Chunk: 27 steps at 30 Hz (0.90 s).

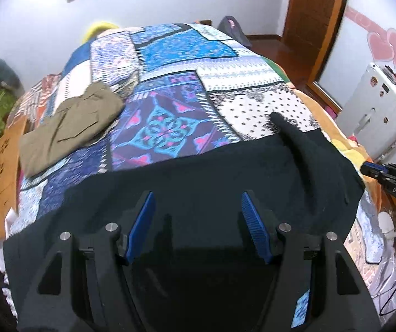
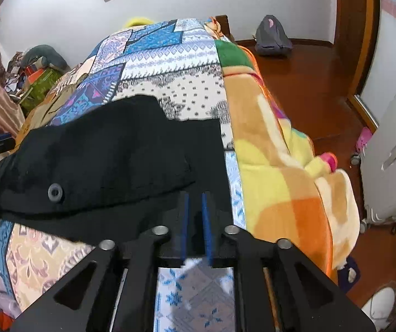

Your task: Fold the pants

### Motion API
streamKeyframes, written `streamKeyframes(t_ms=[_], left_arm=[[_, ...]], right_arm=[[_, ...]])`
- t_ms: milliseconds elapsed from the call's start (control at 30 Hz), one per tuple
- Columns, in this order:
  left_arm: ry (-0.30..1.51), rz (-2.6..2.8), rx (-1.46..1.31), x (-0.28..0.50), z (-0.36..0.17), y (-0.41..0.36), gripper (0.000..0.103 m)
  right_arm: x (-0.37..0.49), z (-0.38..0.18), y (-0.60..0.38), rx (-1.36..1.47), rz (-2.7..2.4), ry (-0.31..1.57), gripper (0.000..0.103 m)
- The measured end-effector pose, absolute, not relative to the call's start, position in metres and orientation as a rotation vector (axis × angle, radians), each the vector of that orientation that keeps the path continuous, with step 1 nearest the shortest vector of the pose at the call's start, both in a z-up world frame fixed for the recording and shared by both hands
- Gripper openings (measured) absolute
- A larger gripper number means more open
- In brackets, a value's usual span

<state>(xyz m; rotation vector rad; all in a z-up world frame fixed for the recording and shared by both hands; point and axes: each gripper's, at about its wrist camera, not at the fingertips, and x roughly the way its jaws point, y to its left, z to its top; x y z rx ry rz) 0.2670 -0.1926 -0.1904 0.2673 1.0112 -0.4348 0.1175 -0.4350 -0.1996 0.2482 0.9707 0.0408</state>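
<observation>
Black pants [image 2: 109, 160] lie spread across the near end of the bed, on the patchwork bedspread [image 1: 170, 88], long axis running side to side between the two grippers. A dark round button [image 2: 56, 192] shows on a folded-over flap toward the left, so the waist probably sits that way; not certain.

Right gripper [image 2: 195, 210]: blue pads drawn close, narrow gap, dark cloth between them. Judged to be pinching the pants' edge at the bed's right side, beside the orange-yellow blanket [image 2: 281, 166] that hangs over that edge.

Left gripper [image 1: 198, 215]: jaws wide apart, nothing between them, poised over the black fabric directly ahead and below. Whether the fingertips touch the cloth is unclear.

Relation that matters: the right end is already held; the left gripper is nearest the free left part and has fabric within reach straight in front.

Also present: folded olive-green trousers [image 1: 70, 127] near the bed's left edge, well apart from the black pair.

Hard to read: black on black hides seams and leg outline; the near hem is cut off under the grippers' bodies.
</observation>
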Motion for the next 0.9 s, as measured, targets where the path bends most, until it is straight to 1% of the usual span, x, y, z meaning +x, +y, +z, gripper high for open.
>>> streamKeyframes(t_ms=[33,67,100,200,267,467,533,633,700,733,800,833,867,900], left_arm=[[1.016,-0.442,0.269,0.270,-0.191,-0.196,0.064],[1.021,-0.453,0.272,0.276,-0.192,-0.201,0.064],[1.028,-0.465,0.274,0.282,-0.195,-0.207,0.064],[1.057,-0.517,0.293,0.297,-0.205,-0.224,0.062],[1.074,-0.549,0.327,0.304,-0.214,-0.235,0.055],[1.118,-0.581,0.425,0.324,-0.242,-0.251,0.056],[1.123,-0.590,0.394,0.330,-0.248,-0.247,0.061],[1.132,-0.610,0.330,0.336,-0.252,-0.241,0.061],[1.133,-0.618,0.300,0.337,-0.254,-0.238,0.060],[1.132,-0.628,0.290,0.336,-0.255,-0.237,0.056],[1.130,-0.638,0.286,0.334,-0.254,-0.238,0.048],[1.127,-0.639,0.288,0.333,-0.253,-0.239,0.042],[1.124,-0.637,0.292,0.330,-0.252,-0.240,0.033],[1.119,-0.630,0.301,0.328,-0.251,-0.241,0.029]], right_arm=[[0.120,-0.199,-0.436,0.251,0.046,0.966,0.037],[0.123,-0.199,-0.435,0.254,0.051,0.957,0.041],[0.126,-0.199,-0.433,0.254,0.055,0.945,0.042],[0.132,-0.207,-0.432,0.268,0.073,0.950,0.042],[0.137,-0.214,-0.433,0.294,0.090,0.961,0.042],[0.150,-0.233,-0.436,0.321,0.097,1.006,0.042],[0.152,-0.235,-0.436,0.316,0.096,1.006,0.043],[0.154,-0.235,-0.436,0.330,0.098,1.005,0.046],[0.153,-0.234,-0.434,0.354,0.126,0.992,0.045],[0.153,-0.233,-0.430,0.349,0.135,0.992,0.043],[0.152,-0.234,-0.421,0.308,0.129,0.995,0.041],[0.152,-0.234,-0.418,0.295,0.128,0.993,0.038],[0.152,-0.234,-0.418,0.291,0.128,0.990,0.035],[0.151,-0.234,-0.418,0.298,0.124,0.986,0.027]])
